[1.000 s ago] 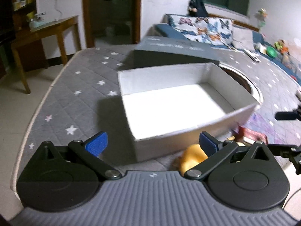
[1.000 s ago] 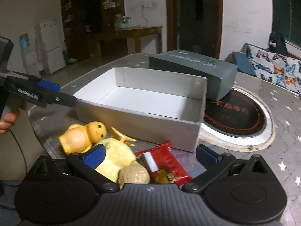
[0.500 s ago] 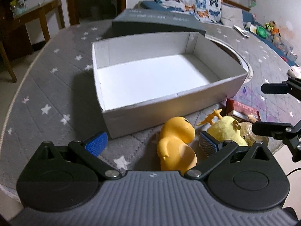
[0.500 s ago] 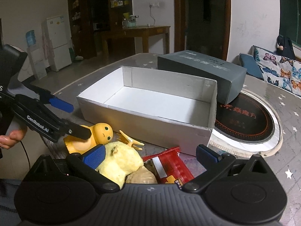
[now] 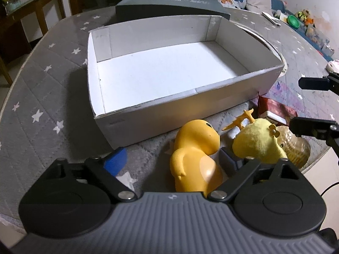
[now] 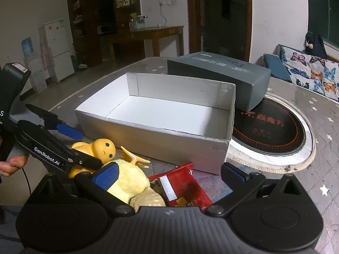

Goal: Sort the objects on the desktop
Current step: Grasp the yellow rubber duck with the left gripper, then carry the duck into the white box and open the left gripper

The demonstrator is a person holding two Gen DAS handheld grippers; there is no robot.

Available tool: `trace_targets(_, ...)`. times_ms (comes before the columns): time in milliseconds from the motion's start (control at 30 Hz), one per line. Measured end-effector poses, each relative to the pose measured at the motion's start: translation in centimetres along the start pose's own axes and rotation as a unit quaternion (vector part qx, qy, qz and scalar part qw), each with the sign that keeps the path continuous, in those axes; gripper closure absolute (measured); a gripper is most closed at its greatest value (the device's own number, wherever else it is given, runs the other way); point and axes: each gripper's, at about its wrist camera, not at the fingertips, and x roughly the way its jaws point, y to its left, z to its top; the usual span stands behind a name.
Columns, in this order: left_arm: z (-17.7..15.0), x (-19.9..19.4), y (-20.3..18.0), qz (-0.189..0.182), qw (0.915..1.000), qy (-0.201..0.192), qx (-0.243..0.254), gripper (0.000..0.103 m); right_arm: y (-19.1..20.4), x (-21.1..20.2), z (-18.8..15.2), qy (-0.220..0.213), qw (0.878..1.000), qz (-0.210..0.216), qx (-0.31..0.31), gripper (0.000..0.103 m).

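Observation:
An orange rubber toy animal [image 5: 197, 154] stands in front of the empty white box [image 5: 267, 78]. My left gripper [image 5: 171, 160] is open and straddles the toy, one pad on each side of its body. In the right wrist view, the left gripper [image 6: 91, 150] reaches in from the left around the orange toy [image 6: 103, 149]. My right gripper [image 6: 169, 174] is open, low over a yellow plush [image 6: 129, 182], a tan peanut-shaped object [image 6: 148, 200] and a red packet [image 6: 184, 188]. Nothing is held between its pads.
A grey box lid [image 6: 218, 78] leans behind the white box [image 6: 148, 129]. A round black hob [image 6: 271, 131] is set into the star-patterned table cover [image 5: 42, 97] to the right. A small orange forked piece [image 6: 135, 158] lies by the plush. The table edge runs close to the toys.
My left gripper has swung right and dropped down, from beside the box to around the orange toy. The right gripper has stayed almost still over the plush and packet.

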Motion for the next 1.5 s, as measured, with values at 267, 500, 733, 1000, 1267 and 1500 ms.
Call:
trace_targets(267,0.3,0.3,-0.1,-0.027,0.9996,0.012,-0.004,0.037,-0.6,0.0,-0.2,0.002,1.000,-0.004,0.011,0.000)
trace_targets(500,0.5,0.1,-0.3,-0.059,0.9982,0.012,-0.005,0.056,-1.1,-0.3,-0.3,-0.004,1.000,-0.011,0.024,0.000)
trace_targets(733,0.6,-0.9,-0.4,-0.071,0.9975,0.004,-0.003,0.056,-1.4,-0.5,-0.4,-0.006,0.999,-0.014,0.033,0.000)
trace_targets(1000,2.2,-4.5,-0.5,-0.092,0.9947,-0.046,0.004,0.056,-1.7,-0.6,-0.4,-0.008,0.999,-0.014,0.042,0.000)
trace_targets(1267,7.4,-4.1,0.3,-0.058,0.9936,-0.097,-0.002,0.056,-1.8,-0.3,-0.7,0.001,0.999,-0.008,0.045,0.000)
trace_targets(1500,10.8,0.8,1.8,-0.034,0.9968,-0.068,-0.023,0.056,-2.4,0.0,-1.1,0.010,0.998,-0.011,0.056,0.000)
